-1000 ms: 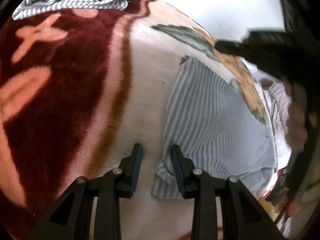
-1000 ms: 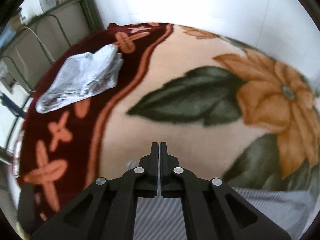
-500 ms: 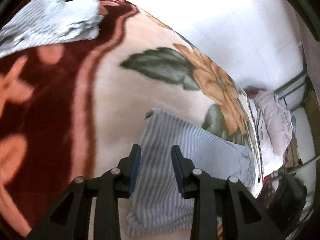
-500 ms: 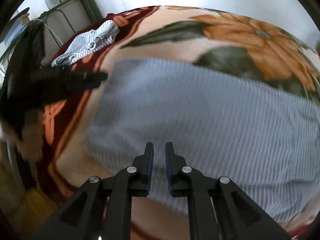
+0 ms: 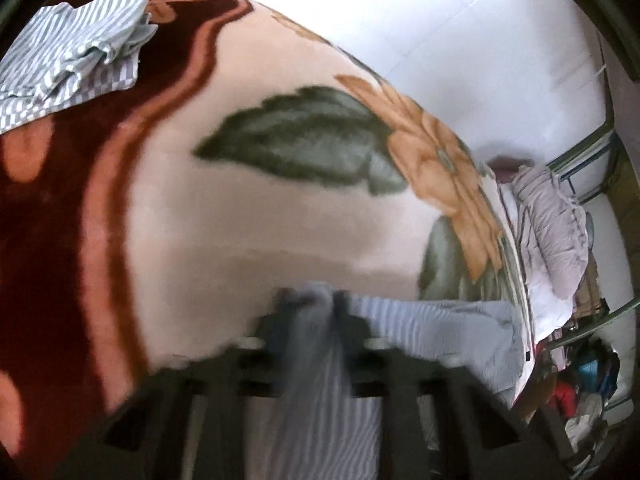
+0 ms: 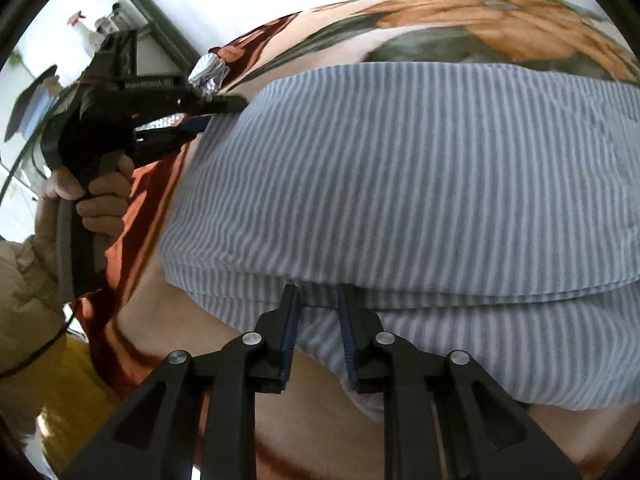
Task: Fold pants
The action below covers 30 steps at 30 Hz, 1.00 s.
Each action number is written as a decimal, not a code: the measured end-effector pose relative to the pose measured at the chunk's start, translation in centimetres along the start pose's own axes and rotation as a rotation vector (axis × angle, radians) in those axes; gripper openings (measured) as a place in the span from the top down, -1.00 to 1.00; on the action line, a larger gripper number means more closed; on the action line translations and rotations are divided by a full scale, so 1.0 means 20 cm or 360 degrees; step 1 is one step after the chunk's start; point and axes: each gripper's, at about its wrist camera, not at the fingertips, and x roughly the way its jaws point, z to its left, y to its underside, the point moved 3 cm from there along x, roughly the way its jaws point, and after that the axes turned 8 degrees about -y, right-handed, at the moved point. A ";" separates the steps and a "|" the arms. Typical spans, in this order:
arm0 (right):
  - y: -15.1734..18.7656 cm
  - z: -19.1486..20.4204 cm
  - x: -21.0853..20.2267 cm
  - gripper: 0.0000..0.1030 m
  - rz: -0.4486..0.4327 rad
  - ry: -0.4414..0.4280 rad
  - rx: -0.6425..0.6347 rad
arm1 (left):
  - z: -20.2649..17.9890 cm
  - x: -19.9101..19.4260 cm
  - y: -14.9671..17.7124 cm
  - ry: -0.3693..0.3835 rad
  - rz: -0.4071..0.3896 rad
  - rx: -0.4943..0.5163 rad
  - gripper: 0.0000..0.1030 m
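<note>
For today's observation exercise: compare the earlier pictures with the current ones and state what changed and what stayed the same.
The left gripper has just been closing and now pinches the striped pants at their far edge. The right gripper, shut before, has been opening and came down to the pants' near edge. The crumpled striped garment stayed on the floral blanket.

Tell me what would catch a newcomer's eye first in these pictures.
The blue-striped pants, folded over, fill the middle of the floral blanket. The left gripper pinches a bunch of their fabric, while the right gripper hangs open at their near edge. A second striped garment lies crumpled on the blanket's dark red border.
</note>
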 end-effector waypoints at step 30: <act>-0.03 0.07 -0.17 0.44 -0.0113 0.0050 0.0008 | 0.01 -0.21 0.39 -0.0240 0.0110 0.0091 0.03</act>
